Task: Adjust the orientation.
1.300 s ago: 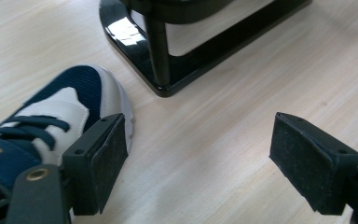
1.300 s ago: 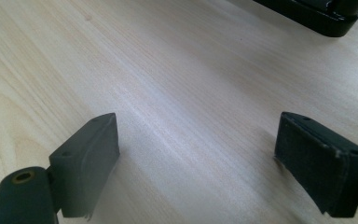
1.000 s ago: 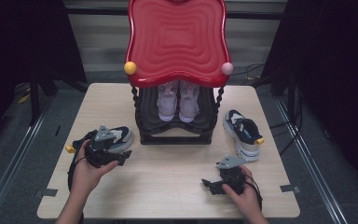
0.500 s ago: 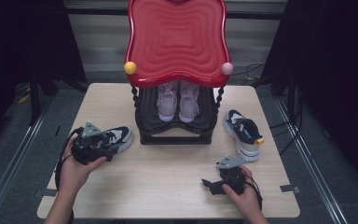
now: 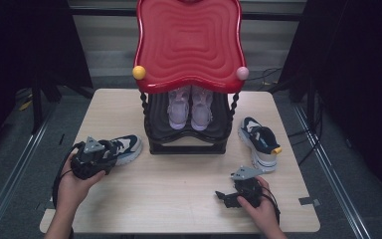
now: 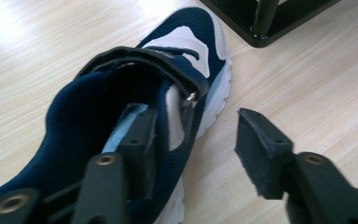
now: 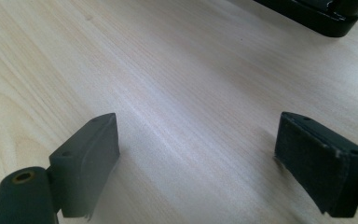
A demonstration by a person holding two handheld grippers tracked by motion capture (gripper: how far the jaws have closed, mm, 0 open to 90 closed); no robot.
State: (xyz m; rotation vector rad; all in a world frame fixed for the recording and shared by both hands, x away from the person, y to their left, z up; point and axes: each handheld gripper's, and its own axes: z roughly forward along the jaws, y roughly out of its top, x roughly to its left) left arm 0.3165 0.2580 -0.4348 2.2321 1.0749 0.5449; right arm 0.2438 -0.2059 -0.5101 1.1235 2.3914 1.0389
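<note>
A navy and white strap shoe [image 5: 128, 146] [image 6: 186, 42] lies on the left of the table, toe toward the rack. My left gripper [image 5: 108, 155] [image 6: 196, 130] is at its heel end. One jaw reaches inside the shoe's opening; the other stands outside, apart from the side wall. The jaws have just been closing, with the shoe's wall between them and not pinched. Its mate [image 5: 259, 142] lies at the right. My right gripper [image 5: 225, 197] [image 7: 198, 135] rests open and empty near the front edge.
A black shoe rack [image 5: 189, 145] [image 6: 265, 28] with a red wavy top [image 5: 189, 40] stands at the table's middle back, holding a pale lilac pair of shoes [image 5: 191, 107]. Bare wooden tabletop [image 5: 179, 189] lies between the two hands.
My left gripper has shifted left along the navy shoe toward its heel and its jaws have narrowed around the shoe's side. The right hand and gripper have stayed put.
</note>
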